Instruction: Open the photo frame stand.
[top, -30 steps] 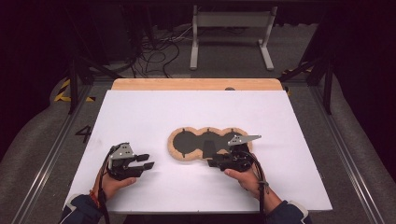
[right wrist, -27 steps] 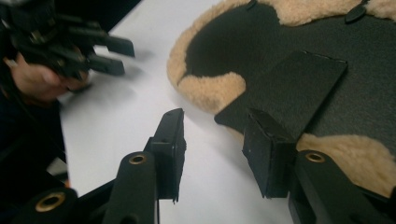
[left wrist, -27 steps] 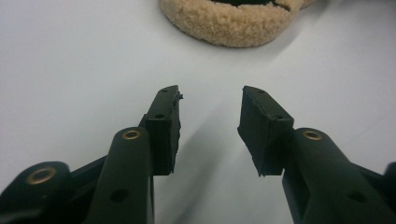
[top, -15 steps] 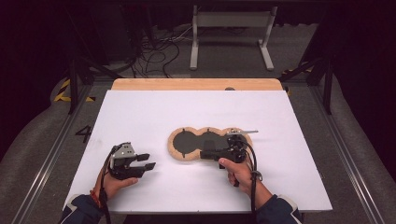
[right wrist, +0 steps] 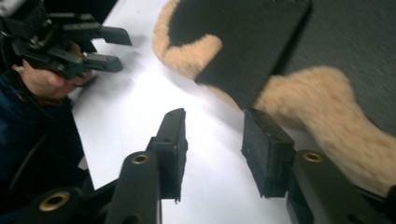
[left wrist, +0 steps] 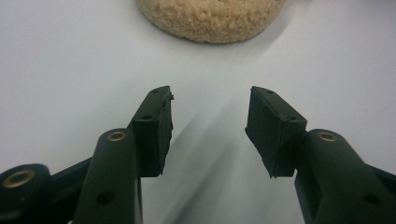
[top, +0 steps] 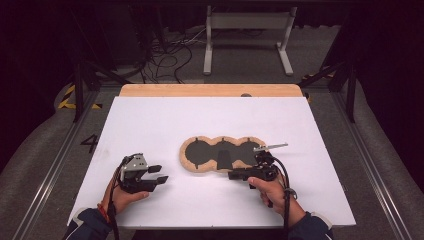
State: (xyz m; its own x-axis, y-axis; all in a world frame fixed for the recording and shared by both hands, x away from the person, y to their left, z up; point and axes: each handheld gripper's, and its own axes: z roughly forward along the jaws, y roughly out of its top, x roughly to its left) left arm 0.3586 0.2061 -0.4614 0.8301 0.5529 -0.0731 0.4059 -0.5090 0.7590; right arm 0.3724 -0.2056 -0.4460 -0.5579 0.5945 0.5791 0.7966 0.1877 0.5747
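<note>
White table [top: 150,120] seen w/ wide bare room at far side & left, three-lobed fleecy tan mat [top: 222,154] w/ dark inlay laid near centre, left gripper [top: 156,174] held apart, nothing gripped, well left of mat, right gripper [top: 234,175] jaws apart, empty, just beside mat's near edge.

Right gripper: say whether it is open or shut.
Open. The right gripper has a clear gap between its jaws, with white table showing through.

My right tongs [top: 234,175] hide part of the fleece-edged mat [top: 200,150]; the left gripper view crops it [left wrist: 210,18].
</note>
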